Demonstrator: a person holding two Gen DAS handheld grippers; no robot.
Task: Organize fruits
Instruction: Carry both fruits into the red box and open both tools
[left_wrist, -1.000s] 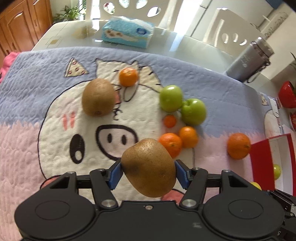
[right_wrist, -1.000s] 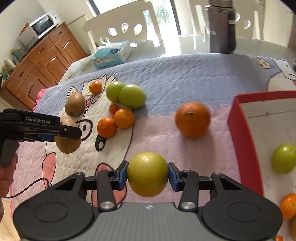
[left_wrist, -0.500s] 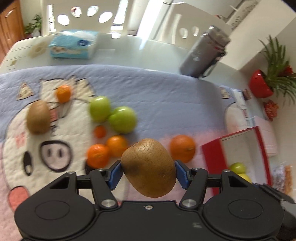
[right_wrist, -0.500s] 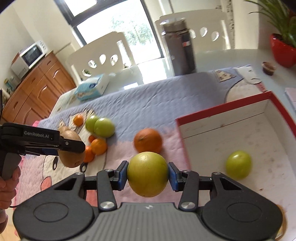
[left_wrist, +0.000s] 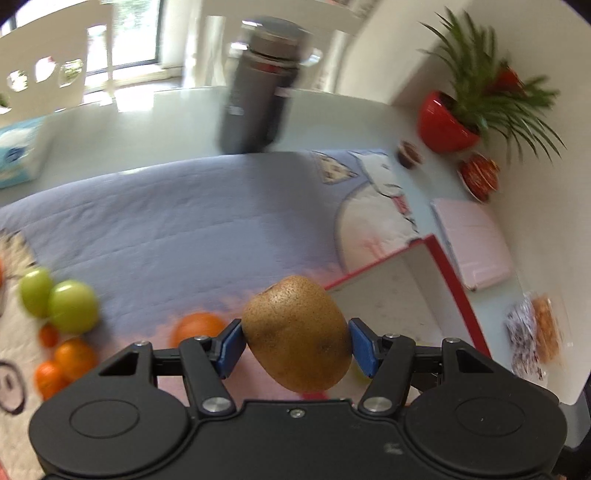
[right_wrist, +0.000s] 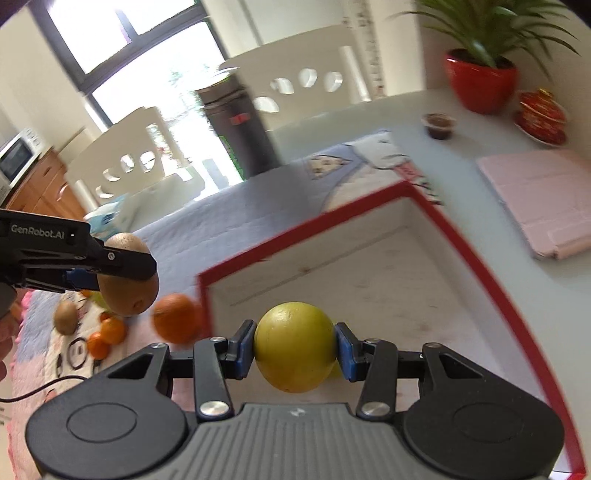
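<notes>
1. Two fruits are held aloft: a kiwi (left_wrist: 297, 332) is clamped in the left hand-held gripper (left_wrist: 296, 345)
2. A green apple (right_wrist: 294, 346) is gripped by the right hand-held gripper (right_wrist: 294, 349), above the red-rimmed box (right_wrist: 369, 266)

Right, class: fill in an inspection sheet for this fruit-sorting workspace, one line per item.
Surface: quilted cartoon blanket over a pale table.
Job's things: red-rimmed box; kiwi; yellow-green fruit; loose green apples, large orange, small oranges and a second kiwi.
Clutter: grey flask, tissue pack, pink case, snack packets.
Grippers: left gripper holds the kiwi; right gripper holds the yellow-green fruit.
Cables: black lead.
Surroundings: white chairs, potted plant, window, microwave.
</notes>
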